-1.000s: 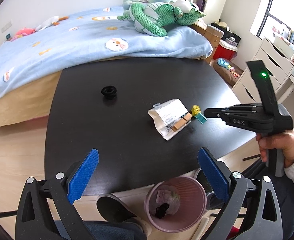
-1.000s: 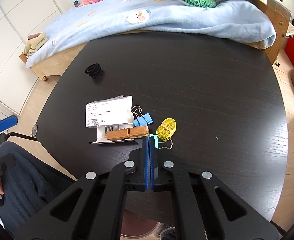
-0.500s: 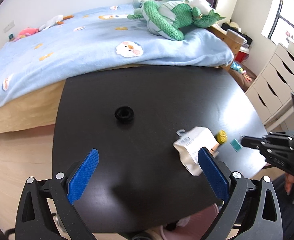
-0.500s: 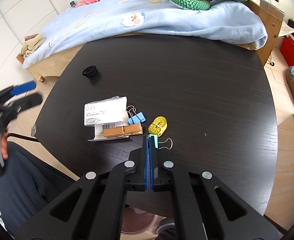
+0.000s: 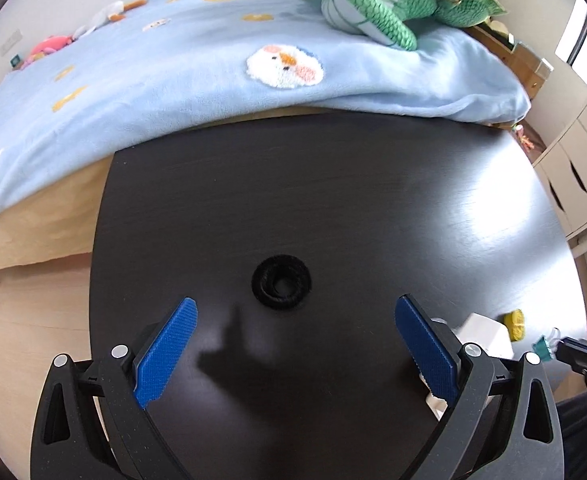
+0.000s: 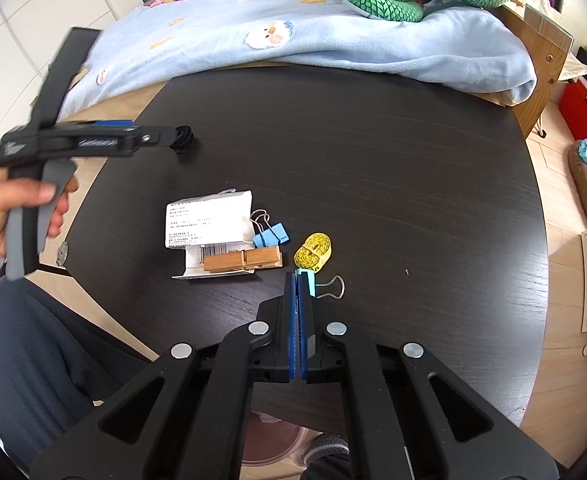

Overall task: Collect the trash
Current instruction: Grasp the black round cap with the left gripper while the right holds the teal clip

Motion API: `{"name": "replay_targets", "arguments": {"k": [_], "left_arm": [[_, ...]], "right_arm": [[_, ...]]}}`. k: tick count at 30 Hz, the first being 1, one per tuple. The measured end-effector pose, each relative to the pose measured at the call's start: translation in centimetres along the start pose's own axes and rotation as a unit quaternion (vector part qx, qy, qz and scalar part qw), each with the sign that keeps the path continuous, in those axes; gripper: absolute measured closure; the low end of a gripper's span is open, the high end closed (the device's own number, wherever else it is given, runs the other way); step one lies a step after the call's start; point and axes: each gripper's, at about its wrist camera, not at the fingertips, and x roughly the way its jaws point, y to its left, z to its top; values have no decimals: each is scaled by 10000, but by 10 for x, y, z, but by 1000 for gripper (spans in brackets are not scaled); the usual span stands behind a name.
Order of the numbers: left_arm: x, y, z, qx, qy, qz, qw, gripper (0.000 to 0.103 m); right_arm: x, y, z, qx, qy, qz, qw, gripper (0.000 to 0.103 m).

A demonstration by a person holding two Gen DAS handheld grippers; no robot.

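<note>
The left gripper point(image 5: 293, 322) has its blue ribbed fingers point(image 5: 165, 350) spread wide above the dark wooden table point(image 5: 333, 200), and a round, fuzzy black ring point(image 5: 281, 283) lies just ahead of the gap between them, toward the table's left edge. The right gripper point(image 6: 296, 280) has its fingers pressed flat together with nothing between them, their tips just beside a light blue binder clip point(image 6: 311, 282). Near the front edge lie a white paper packet point(image 6: 209, 226), a wooden clothespin point(image 6: 241, 260), another blue clip point(image 6: 269, 234) and a coiled yellow tape point(image 6: 314, 249).

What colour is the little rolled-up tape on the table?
Yellow. The rolled tape shows best in the right wrist view, lying next to the wooden clothespin.
</note>
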Motion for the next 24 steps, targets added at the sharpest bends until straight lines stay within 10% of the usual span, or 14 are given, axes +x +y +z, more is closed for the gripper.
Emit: {"name": "replay_targets", "arguments": {"k": [8, 20, 24], "left_arm": [[29, 9, 11, -175, 311, 133, 9993, 9], [39, 10, 10, -176, 437, 111, 9988, 71], [33, 11, 8, -175, 427, 106, 9989, 73]], "right_arm": [[2, 1, -1, -12, 36, 3, 10000, 102], [5, -1, -1, -1, 70, -9, 10000, 102], [5, -1, -1, 5, 63, -8, 10000, 102]]}}
